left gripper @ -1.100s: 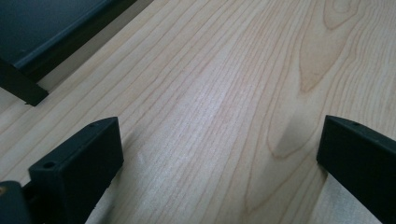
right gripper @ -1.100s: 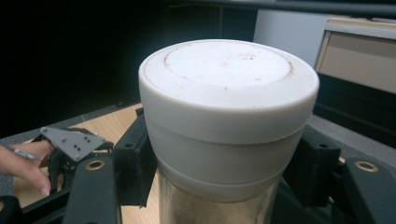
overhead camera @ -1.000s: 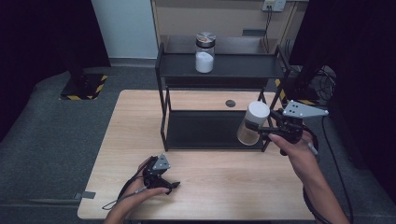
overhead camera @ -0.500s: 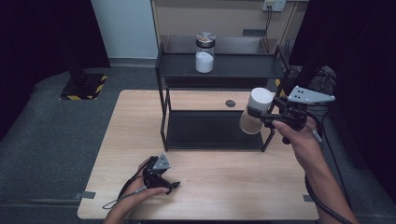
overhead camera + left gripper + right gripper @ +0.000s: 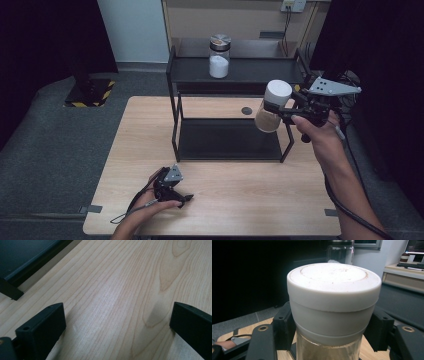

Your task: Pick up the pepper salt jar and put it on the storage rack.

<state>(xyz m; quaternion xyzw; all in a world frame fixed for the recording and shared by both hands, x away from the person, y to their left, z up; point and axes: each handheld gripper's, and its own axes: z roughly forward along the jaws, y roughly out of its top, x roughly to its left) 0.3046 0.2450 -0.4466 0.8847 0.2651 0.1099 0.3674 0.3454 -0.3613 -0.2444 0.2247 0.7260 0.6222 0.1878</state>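
Up by the black shelf (image 5: 235, 77), your right gripper (image 5: 282, 112) squeezes the white-lidded jar (image 5: 272, 106) just under its lid; glass breaks, so hold firm. Your left gripper (image 5: 172, 192) rests wide open, empty.

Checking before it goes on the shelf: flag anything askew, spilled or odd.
Nothing spilled or damaged. The white-lidded jar of brown powder hangs tilted in the right gripper, clamped below its lid. A small dark disc lies alone on the table.
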